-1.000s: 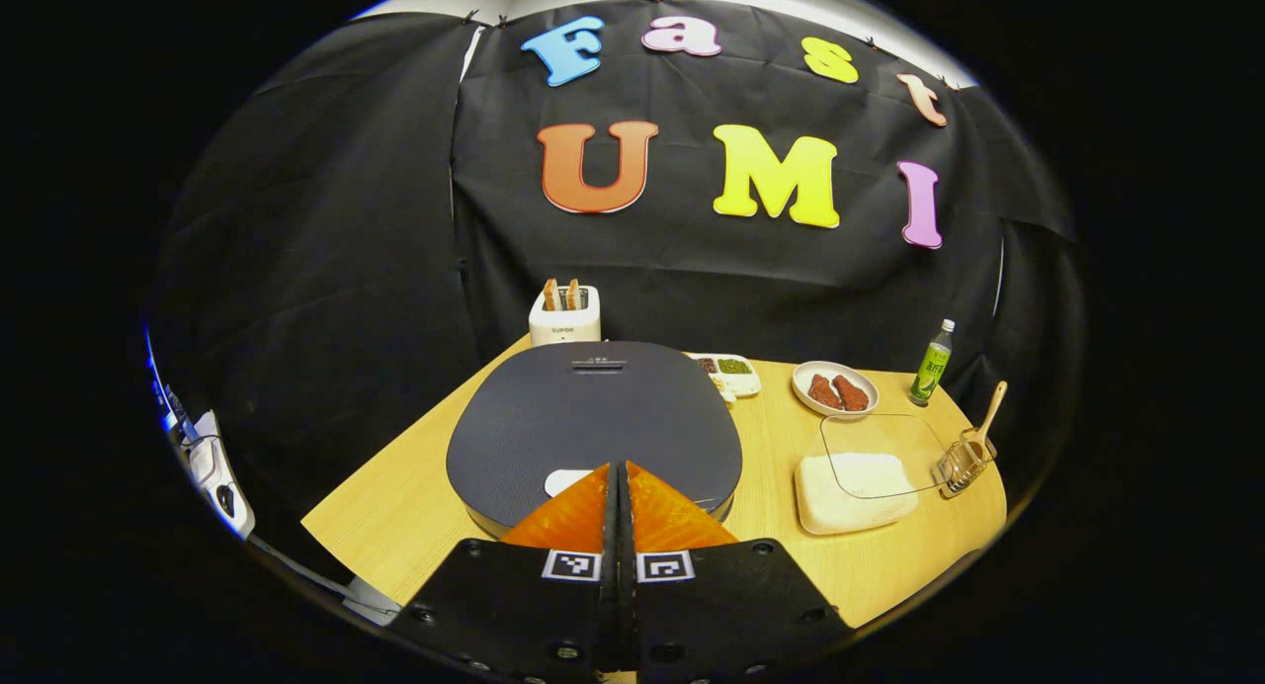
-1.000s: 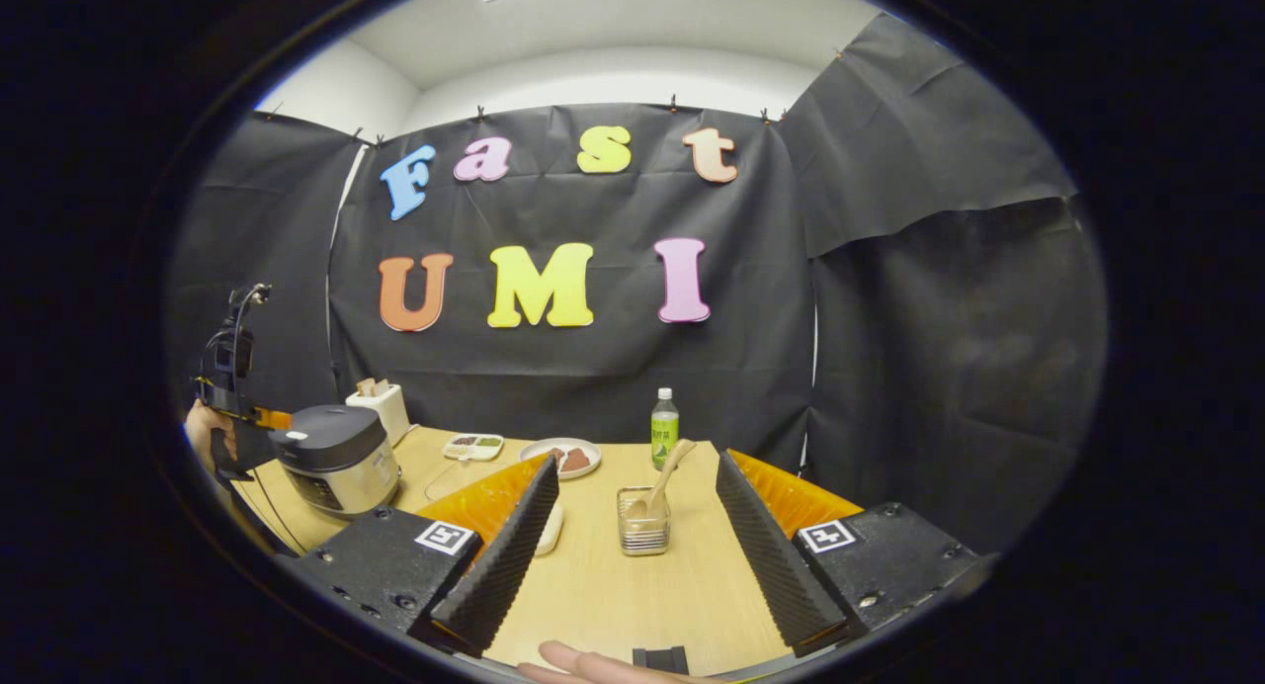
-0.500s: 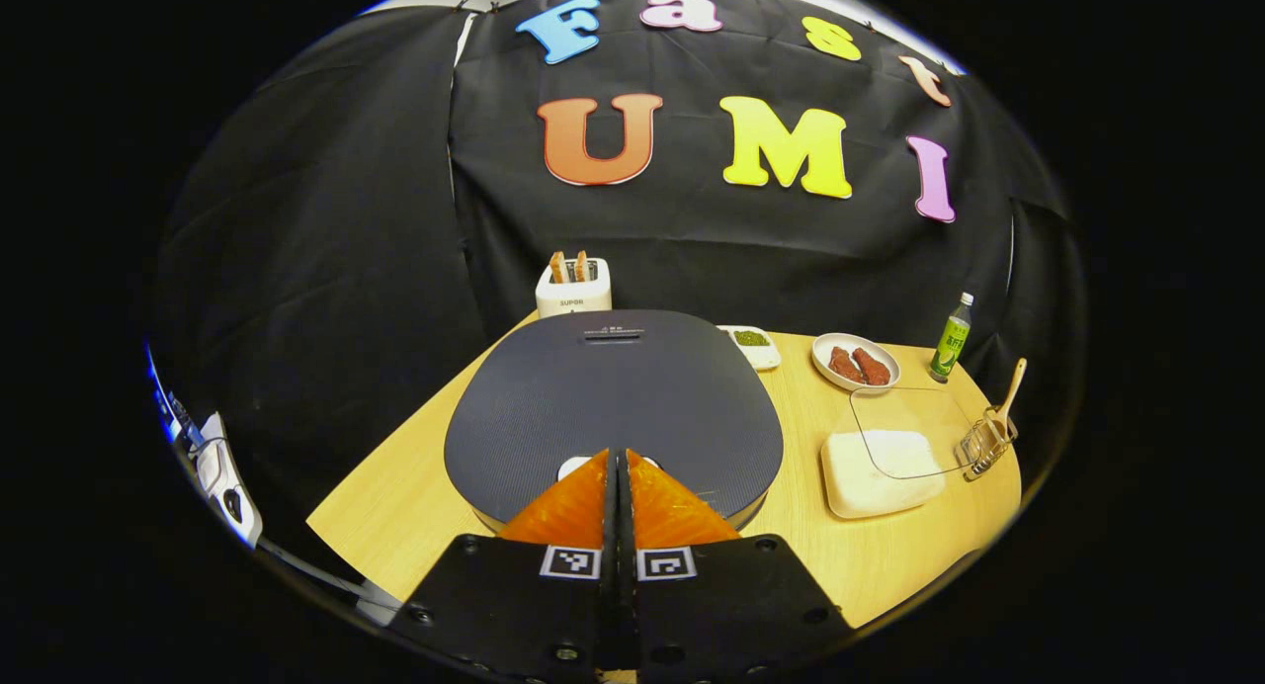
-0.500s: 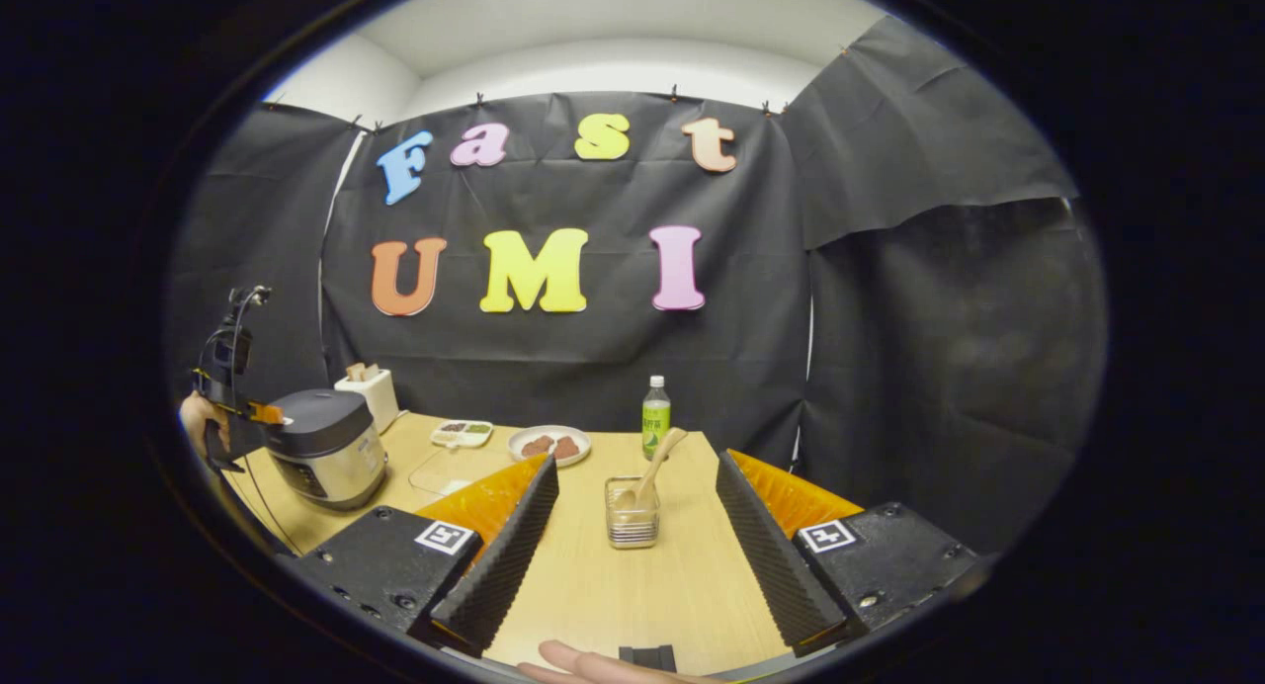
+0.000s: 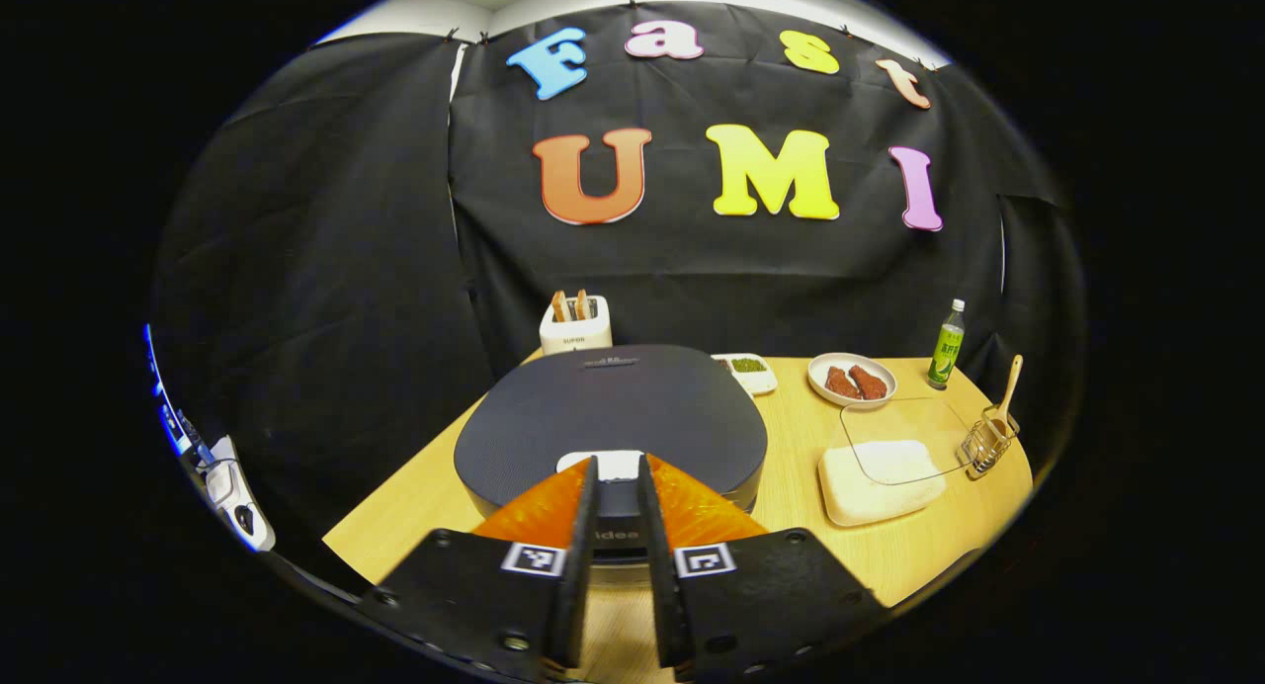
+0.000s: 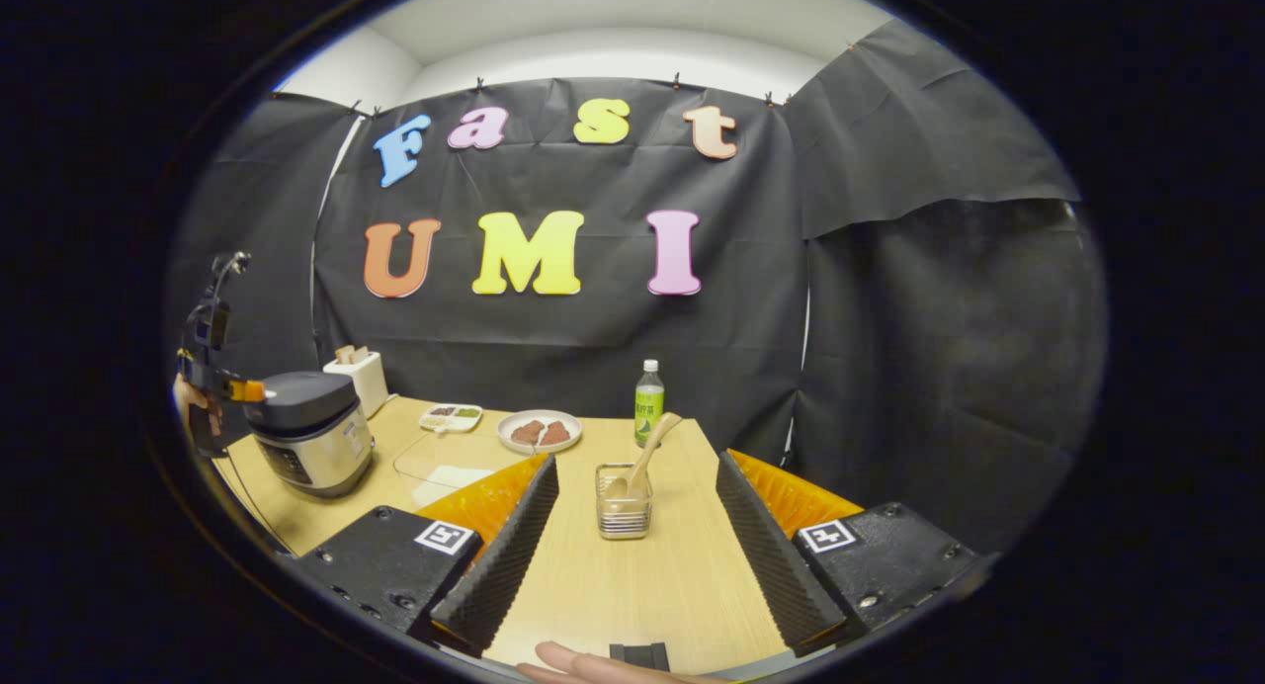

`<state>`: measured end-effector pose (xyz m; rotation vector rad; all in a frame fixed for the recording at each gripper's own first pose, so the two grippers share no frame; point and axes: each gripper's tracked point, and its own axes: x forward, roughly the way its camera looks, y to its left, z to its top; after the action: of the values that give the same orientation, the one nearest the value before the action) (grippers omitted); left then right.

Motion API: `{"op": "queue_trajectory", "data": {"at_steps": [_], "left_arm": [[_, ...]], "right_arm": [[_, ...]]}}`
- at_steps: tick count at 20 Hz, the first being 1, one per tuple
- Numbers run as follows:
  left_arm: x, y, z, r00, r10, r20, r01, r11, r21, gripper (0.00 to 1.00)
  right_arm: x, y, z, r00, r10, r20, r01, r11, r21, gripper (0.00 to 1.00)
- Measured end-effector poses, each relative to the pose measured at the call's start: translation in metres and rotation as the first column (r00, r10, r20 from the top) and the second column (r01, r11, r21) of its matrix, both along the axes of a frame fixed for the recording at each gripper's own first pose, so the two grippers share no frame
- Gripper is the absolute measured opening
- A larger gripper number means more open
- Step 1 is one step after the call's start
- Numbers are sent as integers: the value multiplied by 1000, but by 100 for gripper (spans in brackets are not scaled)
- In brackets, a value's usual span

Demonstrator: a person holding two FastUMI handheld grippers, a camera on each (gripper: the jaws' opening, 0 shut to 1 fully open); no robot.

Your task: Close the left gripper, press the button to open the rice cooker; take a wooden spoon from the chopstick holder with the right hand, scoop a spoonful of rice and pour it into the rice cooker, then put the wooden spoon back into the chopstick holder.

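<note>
The wooden spoon (image 6: 647, 454) stands in the chopstick holder (image 6: 623, 501), handle leaning up toward the right. The right gripper (image 6: 637, 526) gapes wide before it; the left gripper (image 5: 615, 486), slightly parted, sits at the rice cooker (image 5: 613, 422) button

Booth interior. Black cloth (image 6: 889, 299) hangs in creased panels on all visible sides, pinned along its upper edge. Above the cloth, a white wall (image 6: 613, 61) and white ceiling (image 6: 632, 7) are evenly lit. A light wood-grain worktop (image 6: 632, 585) stands against the back cloth; its near left corner (image 5: 395, 536) juts toward the dark side panel.
</note>
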<state>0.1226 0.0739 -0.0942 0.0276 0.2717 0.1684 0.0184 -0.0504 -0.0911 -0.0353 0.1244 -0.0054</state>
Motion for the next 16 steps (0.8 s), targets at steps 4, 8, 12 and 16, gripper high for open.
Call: {"op": "queue_trajectory", "data": {"at_steps": [4,8,12,16], "left_arm": [[-18,-7,34,995,32,96,-30,999,-32,93],[-39,-21,41,993,-17,118,22,999,-42,93],[-55,-28,46,988,-30,151,33,999,-17,93],[-74,-37,52,981,-49,188,56,998,-32,93]], "right_arm": [[5,7,-14,1000,4,-27,-4,1000,12,100],[11,13,-27,999,12,-49,-12,1000,-2,100],[17,13,-31,998,11,-55,-11,1000,6,100],[32,9,-29,1000,-1,-19,2,999,40,100]]}}
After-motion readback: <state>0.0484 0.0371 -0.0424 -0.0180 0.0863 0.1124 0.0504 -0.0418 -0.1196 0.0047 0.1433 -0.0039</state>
